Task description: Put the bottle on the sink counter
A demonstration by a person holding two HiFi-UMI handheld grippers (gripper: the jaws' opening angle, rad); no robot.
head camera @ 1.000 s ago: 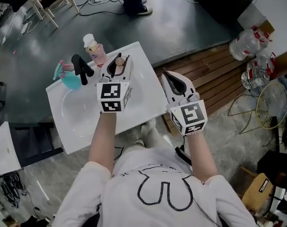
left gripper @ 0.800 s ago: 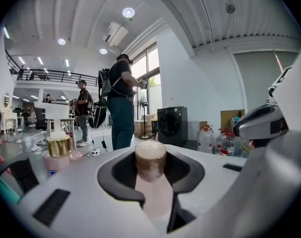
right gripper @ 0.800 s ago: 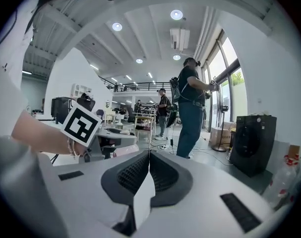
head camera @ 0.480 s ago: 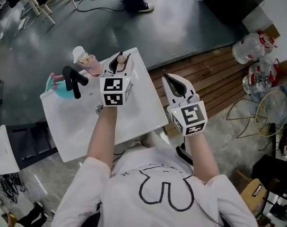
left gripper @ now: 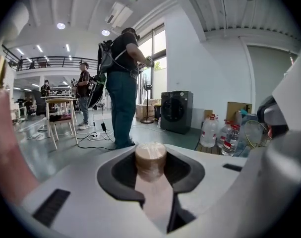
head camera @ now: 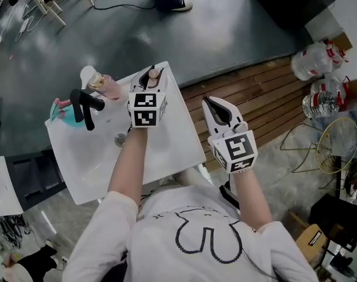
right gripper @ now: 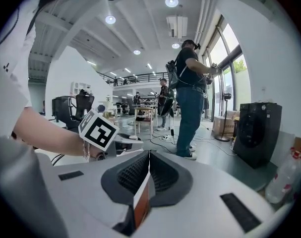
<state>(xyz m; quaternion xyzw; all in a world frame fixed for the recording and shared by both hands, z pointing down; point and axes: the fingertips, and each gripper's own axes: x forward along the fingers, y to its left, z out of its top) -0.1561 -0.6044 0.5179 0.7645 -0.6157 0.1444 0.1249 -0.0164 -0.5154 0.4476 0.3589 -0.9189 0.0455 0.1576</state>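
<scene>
Your left gripper [head camera: 150, 81] is clamped on the bottle [head camera: 153, 73]. Its tan cap stands up between the jaws, over the rear right corner of the sink counter [head camera: 173, 141]; contact with the counter cannot be confirmed. Your right gripper [head camera: 213, 104] hangs beside the counter, jaws together, empty. A pink bottle [head camera: 106, 87] and a teal spray bottle [head camera: 59, 111] stand by the black tap [head camera: 84, 103].

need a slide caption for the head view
Left hand-held gripper holds a small bottle over the white sink counter; right hand-held gripper shut, empty.
</scene>
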